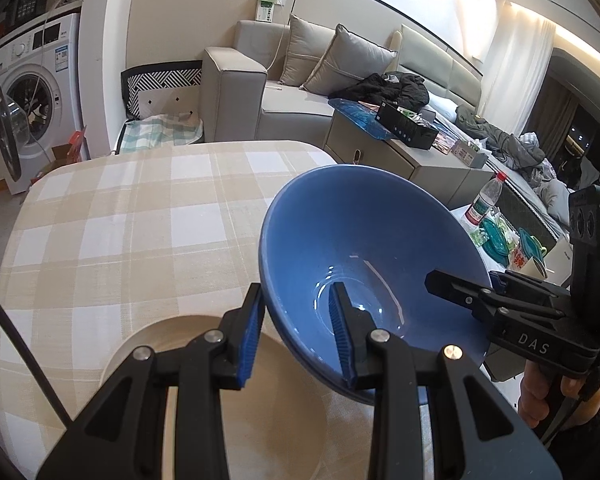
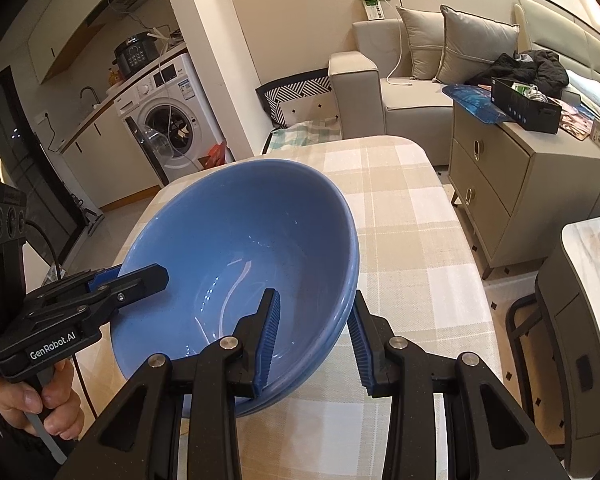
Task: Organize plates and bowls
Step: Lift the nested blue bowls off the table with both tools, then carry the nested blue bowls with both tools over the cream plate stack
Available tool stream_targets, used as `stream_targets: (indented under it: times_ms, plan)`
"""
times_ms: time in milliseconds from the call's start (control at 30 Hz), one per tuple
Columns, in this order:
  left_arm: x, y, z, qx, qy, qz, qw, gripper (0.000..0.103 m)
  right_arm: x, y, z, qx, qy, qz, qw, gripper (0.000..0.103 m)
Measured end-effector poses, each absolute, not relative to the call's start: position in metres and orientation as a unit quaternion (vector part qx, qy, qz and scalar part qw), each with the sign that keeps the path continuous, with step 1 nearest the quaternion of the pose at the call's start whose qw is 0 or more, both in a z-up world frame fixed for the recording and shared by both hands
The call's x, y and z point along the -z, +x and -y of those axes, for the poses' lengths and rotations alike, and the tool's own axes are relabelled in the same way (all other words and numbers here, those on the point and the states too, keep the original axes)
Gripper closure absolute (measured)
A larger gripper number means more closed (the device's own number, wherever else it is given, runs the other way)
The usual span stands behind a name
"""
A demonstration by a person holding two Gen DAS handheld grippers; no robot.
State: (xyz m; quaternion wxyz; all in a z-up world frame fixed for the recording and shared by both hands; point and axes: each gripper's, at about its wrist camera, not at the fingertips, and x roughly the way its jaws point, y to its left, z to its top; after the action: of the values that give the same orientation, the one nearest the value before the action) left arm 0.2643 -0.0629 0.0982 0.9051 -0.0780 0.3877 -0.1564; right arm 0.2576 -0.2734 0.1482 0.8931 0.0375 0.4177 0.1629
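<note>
A stack of blue bowls (image 1: 356,240) (image 2: 240,240) is held tilted above the checked tablecloth. My left gripper (image 1: 296,336) straddles the left rim, one finger inside the bowl and one outside. My right gripper (image 2: 314,340) straddles the right rim the same way. Each gripper also shows in the other's view, the right one (image 1: 460,292) and the left one (image 2: 140,280), at opposite rims. A cream plate (image 1: 172,344) lies on the cloth under my left gripper, partly hidden by it.
The table (image 1: 120,220) has a beige checked cloth and rounded far corners. A grey sofa (image 2: 412,92) and a drawer cabinet (image 2: 520,168) stand beyond it. A side table with a water bottle (image 1: 486,200) is at the right. A washing machine (image 2: 168,120) stands far left.
</note>
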Motion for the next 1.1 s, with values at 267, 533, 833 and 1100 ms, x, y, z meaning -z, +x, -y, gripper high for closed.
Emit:
stream_targets:
  times_ms: [267, 533, 833, 1100]
  plan:
    - [-0.106, 0.254, 0.047, 0.144, -0.084, -0.38, 0.91, 0.071, -0.16, 0.254, 0.256, -0.176, 0.027, -0.412, 0.893, 0.068]
    - [-0.113, 0.244, 0.028, 0.128, -0.088, -0.372, 0.915, 0.072, -0.167, 0.251, 0.237, -0.193, 0.02, -0.409, 0.892, 0.068]
    - [-0.114, 0.231, 0.01, 0.111, -0.093, -0.371, 0.917, 0.071, -0.171, 0.246, 0.218, -0.211, 0.009, -0.407, 0.889, 0.068]
    - [-0.112, 0.219, -0.005, 0.097, -0.099, -0.371, 0.918, 0.072, -0.171, 0.241, 0.2, -0.225, 0.0, -0.409, 0.884, 0.068]
